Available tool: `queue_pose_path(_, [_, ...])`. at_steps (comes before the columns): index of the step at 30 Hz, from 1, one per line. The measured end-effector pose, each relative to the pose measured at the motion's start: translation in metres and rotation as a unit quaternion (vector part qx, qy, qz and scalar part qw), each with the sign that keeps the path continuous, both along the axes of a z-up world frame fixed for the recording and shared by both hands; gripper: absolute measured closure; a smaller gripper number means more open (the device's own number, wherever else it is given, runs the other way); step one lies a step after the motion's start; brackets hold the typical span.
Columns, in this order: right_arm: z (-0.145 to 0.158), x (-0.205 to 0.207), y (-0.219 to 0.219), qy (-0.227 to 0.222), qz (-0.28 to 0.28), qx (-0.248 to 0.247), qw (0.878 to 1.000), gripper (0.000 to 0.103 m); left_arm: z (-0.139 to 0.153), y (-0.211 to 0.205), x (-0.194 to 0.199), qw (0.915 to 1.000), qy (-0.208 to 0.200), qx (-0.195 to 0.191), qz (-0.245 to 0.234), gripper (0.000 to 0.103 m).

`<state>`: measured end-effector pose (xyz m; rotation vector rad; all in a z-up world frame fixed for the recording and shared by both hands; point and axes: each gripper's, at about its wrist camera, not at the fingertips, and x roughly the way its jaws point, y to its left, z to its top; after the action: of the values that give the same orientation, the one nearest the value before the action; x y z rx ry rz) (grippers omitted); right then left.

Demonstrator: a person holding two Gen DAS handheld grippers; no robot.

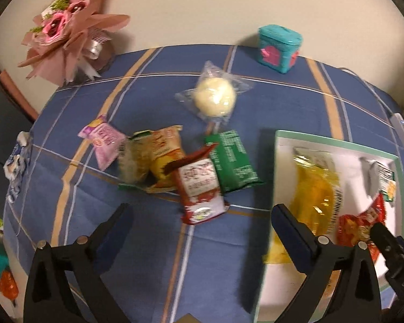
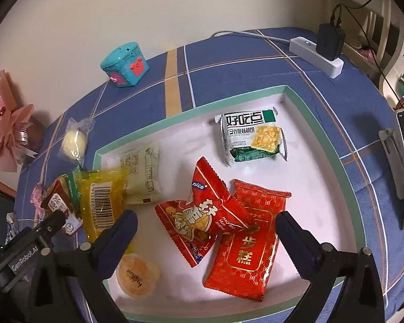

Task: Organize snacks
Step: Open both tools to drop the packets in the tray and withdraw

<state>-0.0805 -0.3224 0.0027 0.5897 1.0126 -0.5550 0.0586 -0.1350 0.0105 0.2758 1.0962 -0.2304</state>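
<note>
both wide apart, nothing pinched: left gripper (image 1: 202,223) over loose packets on blue plaid cloth (image 1: 269,86), right gripper (image 2: 207,231) over red foil snack packs (image 2: 215,215) in white green-rimmed tray (image 2: 320,123); green-white biscuit pack (image 2: 251,137) at 1 o'clock.

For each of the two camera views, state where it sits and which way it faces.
Left wrist: sits on the left gripper, angled down at loose snacks on the blue tablecloth; its two open fingers show, plus the right gripper's finger at the right edge.
Right wrist: sits on the right gripper, angled down into the white tray; its open fingers show, with the left gripper at lower left.
Shared: the tray, yellow packet, round white bun, teal box.
</note>
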Motion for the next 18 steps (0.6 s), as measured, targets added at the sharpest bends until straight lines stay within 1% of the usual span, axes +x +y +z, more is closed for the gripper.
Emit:
queue_pose_path(5, [0.003, 0.001, 0.005, -0.001, 0.004, -0.006, 1.0, 0.0, -0.001, 0.008, 0.004, 0.9998, 0.002, 0.015, 0.009, 0.0])
queue_pose_path(9, [0.006, 0.004, 0.011, 0.001, 0.01, -0.012, 1.0, 0.0, 0.003, 0.015, 0.005, 0.9998, 0.008, 0.015, 0.013, 0.0])
queue_pose_path(15, [0.017, 0.008, 0.026, -0.018, 0.025, -0.02, 0.999, 0.0, 0.013, 0.03, 0.008, 0.9998, 0.009, 0.004, 0.019, 0.0])
queue_pose_path(18, [0.021, 0.011, 0.036, -0.024, 0.033, -0.024, 0.999, 0.0, 0.023, 0.043, 0.012, 0.9997, 0.001, -0.003, 0.023, 0.0])
